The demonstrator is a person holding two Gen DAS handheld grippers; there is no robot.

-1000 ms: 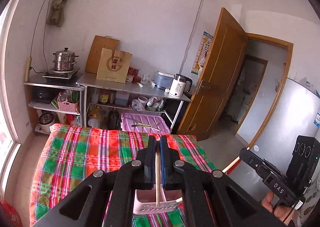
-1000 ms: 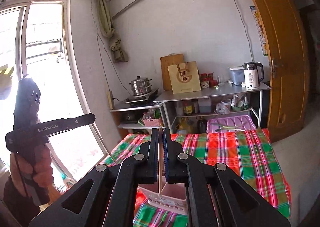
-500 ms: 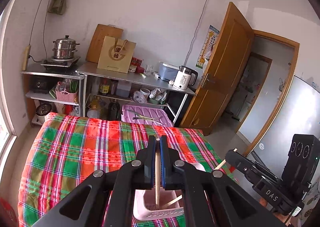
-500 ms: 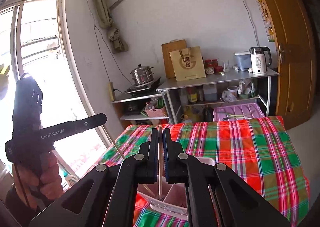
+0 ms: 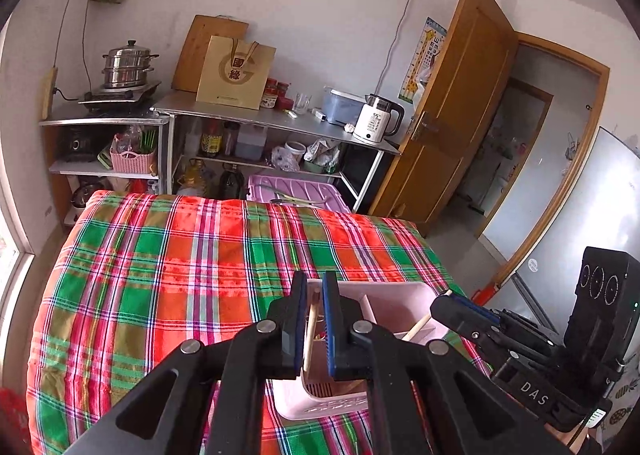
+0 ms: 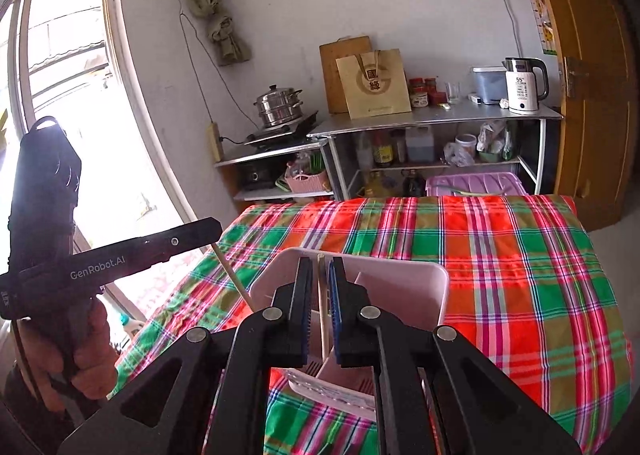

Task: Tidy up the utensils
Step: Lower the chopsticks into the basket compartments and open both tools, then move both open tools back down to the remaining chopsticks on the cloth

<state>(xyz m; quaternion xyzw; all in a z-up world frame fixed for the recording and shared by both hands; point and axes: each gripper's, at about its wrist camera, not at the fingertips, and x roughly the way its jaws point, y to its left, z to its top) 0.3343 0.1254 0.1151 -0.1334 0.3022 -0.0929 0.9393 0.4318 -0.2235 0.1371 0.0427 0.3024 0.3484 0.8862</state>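
A pink utensil basket (image 5: 404,307) stands on the plaid tablecloth (image 5: 180,279); it also shows in the right wrist view (image 6: 384,279). My left gripper (image 5: 314,287) is shut on a wooden chopstick (image 5: 310,331) whose lower end points down into the basket. My right gripper (image 6: 320,271) is shut on another wooden chopstick (image 6: 322,311), also reaching into the basket. The right gripper shows at the right of the left wrist view (image 5: 452,299), and the left gripper at the left of the right wrist view (image 6: 212,231).
Metal shelves (image 5: 276,123) with a kettle (image 5: 378,123), a steamer pot (image 5: 128,65) and a paper bag stand against the far wall. A purple bin lid (image 5: 296,193) lies behind the table. A wooden door (image 5: 452,115) is open at right; a window (image 6: 64,95) at left.
Both grippers have tilted downward and lowered toward the basket, each still holding its chopstick. The chopstick ends now reach inside the basket.
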